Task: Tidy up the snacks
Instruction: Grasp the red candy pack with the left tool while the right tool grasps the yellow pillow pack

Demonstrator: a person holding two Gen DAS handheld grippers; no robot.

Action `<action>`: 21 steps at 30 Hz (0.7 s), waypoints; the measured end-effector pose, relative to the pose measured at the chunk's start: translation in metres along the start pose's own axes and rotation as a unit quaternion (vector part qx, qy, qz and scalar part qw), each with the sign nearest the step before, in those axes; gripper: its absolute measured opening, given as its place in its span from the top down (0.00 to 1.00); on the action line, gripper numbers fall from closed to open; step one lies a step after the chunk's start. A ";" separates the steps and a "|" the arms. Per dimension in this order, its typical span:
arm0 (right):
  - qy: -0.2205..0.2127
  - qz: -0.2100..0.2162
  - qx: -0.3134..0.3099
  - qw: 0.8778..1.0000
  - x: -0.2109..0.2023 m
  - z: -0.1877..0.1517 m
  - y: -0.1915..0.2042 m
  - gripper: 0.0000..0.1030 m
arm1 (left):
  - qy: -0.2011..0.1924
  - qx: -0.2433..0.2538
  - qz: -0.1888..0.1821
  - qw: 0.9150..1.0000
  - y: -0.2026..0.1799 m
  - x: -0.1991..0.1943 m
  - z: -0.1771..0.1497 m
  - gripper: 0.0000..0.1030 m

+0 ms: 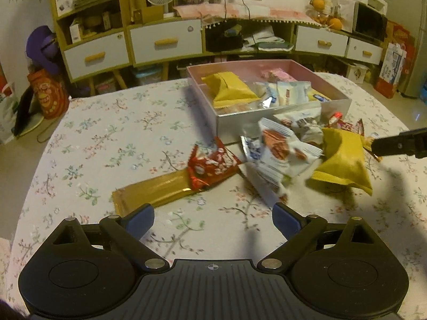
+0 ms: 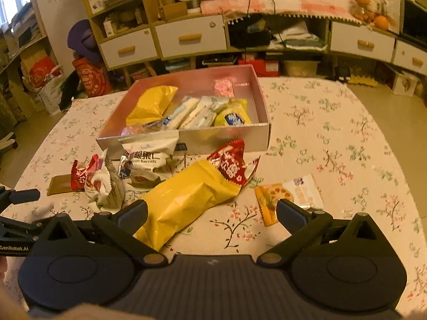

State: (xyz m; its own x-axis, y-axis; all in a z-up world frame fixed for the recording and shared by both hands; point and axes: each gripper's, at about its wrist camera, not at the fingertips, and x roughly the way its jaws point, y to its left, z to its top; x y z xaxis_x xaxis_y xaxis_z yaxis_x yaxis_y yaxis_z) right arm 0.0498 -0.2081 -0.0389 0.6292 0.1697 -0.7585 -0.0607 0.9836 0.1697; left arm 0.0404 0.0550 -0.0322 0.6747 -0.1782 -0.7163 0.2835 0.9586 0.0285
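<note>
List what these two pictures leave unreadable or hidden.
- Left view: the white packet near the tongs is smeared by motion blur.
- Right view: the brown wrapper is partly covered by the red packet.
- Both views: the box floor is hidden under snacks.

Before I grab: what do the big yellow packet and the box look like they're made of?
Yellow packet: looks like thin matte plastic film, creased and puffy, with crimped serrated ends. Box: probably rigid card, with straight thin walls, a pale sheen outside and a pink lining; I can't rule out plastic.
</note>
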 end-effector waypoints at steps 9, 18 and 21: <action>0.012 0.004 0.065 0.998 0.010 0.007 -0.002 0.00 | -0.023 0.010 -0.017 1.000 0.032 0.019 0.013 0.07; 0.032 0.002 0.094 0.995 0.029 0.013 0.007 0.00 | -0.009 0.025 -0.031 0.999 0.021 0.048 0.025 0.11; 0.040 0.001 0.106 0.994 0.035 0.014 0.008 0.01 | -0.010 0.045 -0.027 0.999 0.013 0.053 0.025 0.14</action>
State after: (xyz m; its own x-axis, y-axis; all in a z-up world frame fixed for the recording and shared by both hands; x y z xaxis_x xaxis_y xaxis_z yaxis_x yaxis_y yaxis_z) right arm 0.0824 -0.1955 -0.0555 0.5653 0.1842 -0.8040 0.1085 0.9497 0.2938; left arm 0.0967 0.0521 -0.0519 0.6704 -0.2339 -0.7041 0.3793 0.9237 0.0543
